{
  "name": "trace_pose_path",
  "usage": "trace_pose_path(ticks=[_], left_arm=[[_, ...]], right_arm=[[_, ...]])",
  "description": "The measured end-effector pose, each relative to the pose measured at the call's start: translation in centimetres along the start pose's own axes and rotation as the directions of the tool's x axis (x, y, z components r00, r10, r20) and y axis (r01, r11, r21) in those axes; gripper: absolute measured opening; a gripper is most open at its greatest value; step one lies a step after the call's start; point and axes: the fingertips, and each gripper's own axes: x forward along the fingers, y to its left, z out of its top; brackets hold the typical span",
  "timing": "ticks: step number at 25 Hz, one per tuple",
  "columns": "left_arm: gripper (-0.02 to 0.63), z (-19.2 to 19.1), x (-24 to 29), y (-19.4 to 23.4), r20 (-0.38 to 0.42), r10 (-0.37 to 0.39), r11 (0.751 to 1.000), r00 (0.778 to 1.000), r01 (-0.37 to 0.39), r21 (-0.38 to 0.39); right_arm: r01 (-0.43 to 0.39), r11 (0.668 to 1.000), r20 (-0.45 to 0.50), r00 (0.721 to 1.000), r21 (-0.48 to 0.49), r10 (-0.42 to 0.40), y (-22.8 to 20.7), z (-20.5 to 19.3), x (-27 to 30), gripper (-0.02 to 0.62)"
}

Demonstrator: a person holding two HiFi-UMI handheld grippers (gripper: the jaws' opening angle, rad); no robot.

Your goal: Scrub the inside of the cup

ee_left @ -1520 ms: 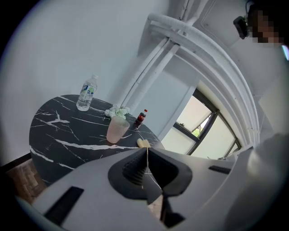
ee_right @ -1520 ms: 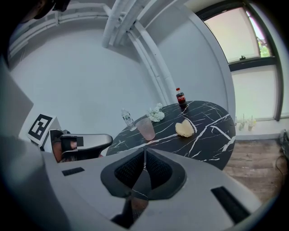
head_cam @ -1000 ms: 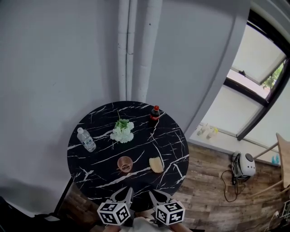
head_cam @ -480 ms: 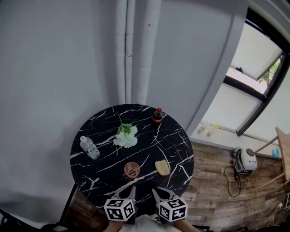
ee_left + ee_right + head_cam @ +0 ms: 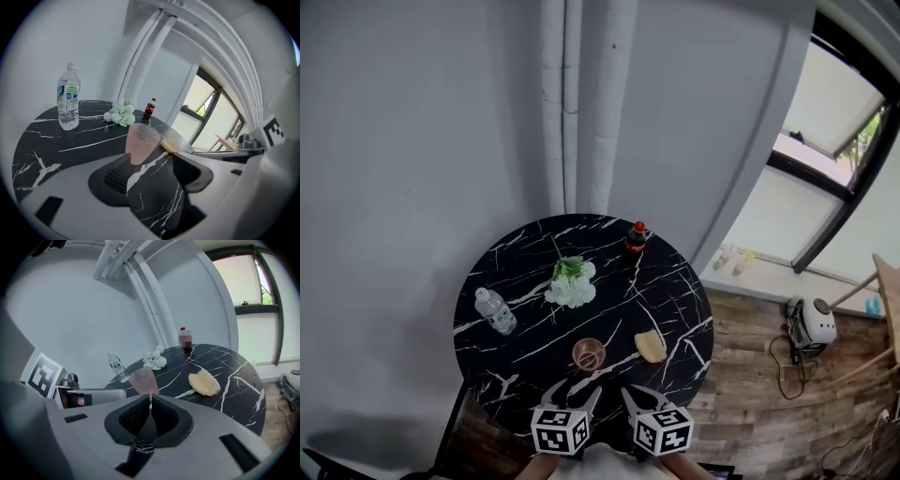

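My left tool [image 5: 152,172], jaws just opened with nothing between them, is nearer the upright cup [image 5: 589,354] straight ahead on the near table [image 5: 487,347], while my right tool [image 5: 150,408] is clenched empty, with the sponge [image 5: 651,346] far-right of it.

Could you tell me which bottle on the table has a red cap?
The small dark bottle, farthest back; the clear water bottle at left has a white cap.
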Motion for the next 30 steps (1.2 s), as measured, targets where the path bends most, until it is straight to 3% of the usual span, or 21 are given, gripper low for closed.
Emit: trace_pose_path(ticks=[2, 9, 18, 24, 30], left_arm=[[0.303, 0.0, 0.3, 0.3, 0.002, -0.001, 1.0, 1.0, 0.001, 0.018], [0.357, 0.0, 1.4, 1.2, -0.005, 0.02, 0.999, 1.0, -0.02, 0.039], [0.373, -0.4, 4.4, 2.3, -0.009, 0.072, 0.996, 0.997, -0.071, 0.046], [0.38, -0.2, 5.9, 3.0, -0.005, 0.122, 0.991, 0.992, -0.122, 0.059], [0.38, -0.6, 7.3, 3.0, -0.024, 0.141, 0.985, 0.99, -0.138, 0.099]], right_arm=[[0.018, 1.0, 0.005, 1.0, 0.023, -0.018, -0.1, -0.2, 0.0, 0.037], [0.052, 0.997, 0.008, 0.999, 0.049, -0.052, -0.5, -0.1, 0.0, 0.037], [0.089, 0.995, -0.046, 0.995, 0.046, -0.087, -2.1, -0.8, -0.4, 0.037], [0.074, 0.997, -0.09, 0.993, 0.004, -0.073, -2.9, -1.0, -0.6, 0.037], [0.107, 0.994, -0.108, 0.988, -0.002, -0.106, -5.1, -0.9, -1.8, 0.037]])
